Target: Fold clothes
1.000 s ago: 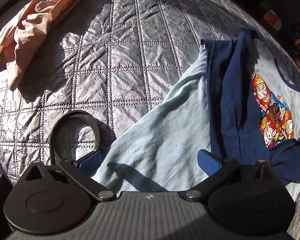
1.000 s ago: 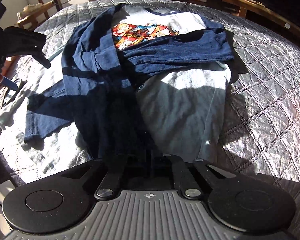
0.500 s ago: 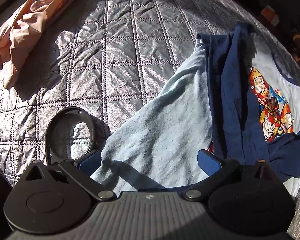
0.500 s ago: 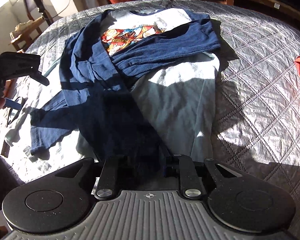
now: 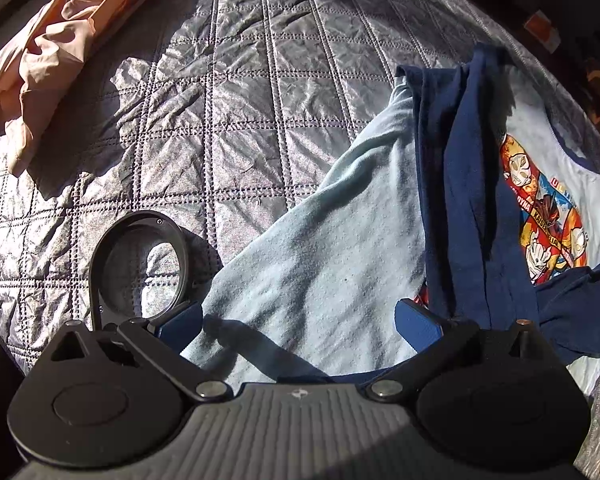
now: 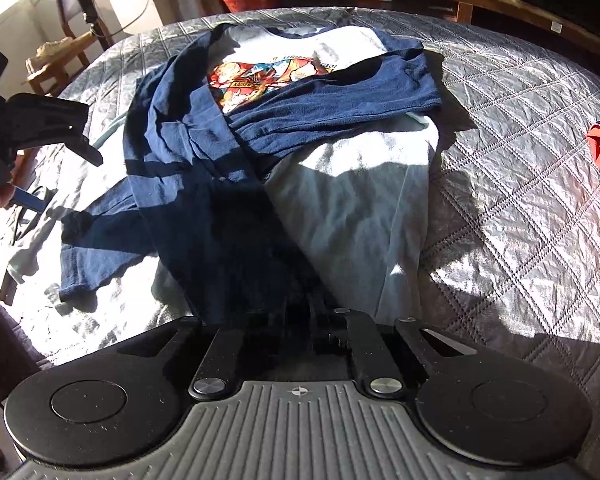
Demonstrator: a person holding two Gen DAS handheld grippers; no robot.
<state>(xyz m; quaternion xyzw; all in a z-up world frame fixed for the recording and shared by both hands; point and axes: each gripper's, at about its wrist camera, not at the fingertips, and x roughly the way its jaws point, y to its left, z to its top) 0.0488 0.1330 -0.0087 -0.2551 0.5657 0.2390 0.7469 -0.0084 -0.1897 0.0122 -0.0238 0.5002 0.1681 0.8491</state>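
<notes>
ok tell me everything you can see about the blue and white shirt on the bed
The shirt is a soft knit raglan: pale, near-white body, navy long sleeves and neck trim, with a bright cartoon print on the chest. It lies face up on the quilted grey bedspread, part folded, with both sleeves crossed over the body. The right gripper looks shut on its near hem; the left gripper is open over its pale edge.

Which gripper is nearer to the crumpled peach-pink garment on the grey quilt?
Left. The left gripper is open over the pale blue shirt hem, with the crumpled peach-pink garment farther ahead to its left. The right gripper is shut on the navy sleeve; the garment is outside its view.
</notes>
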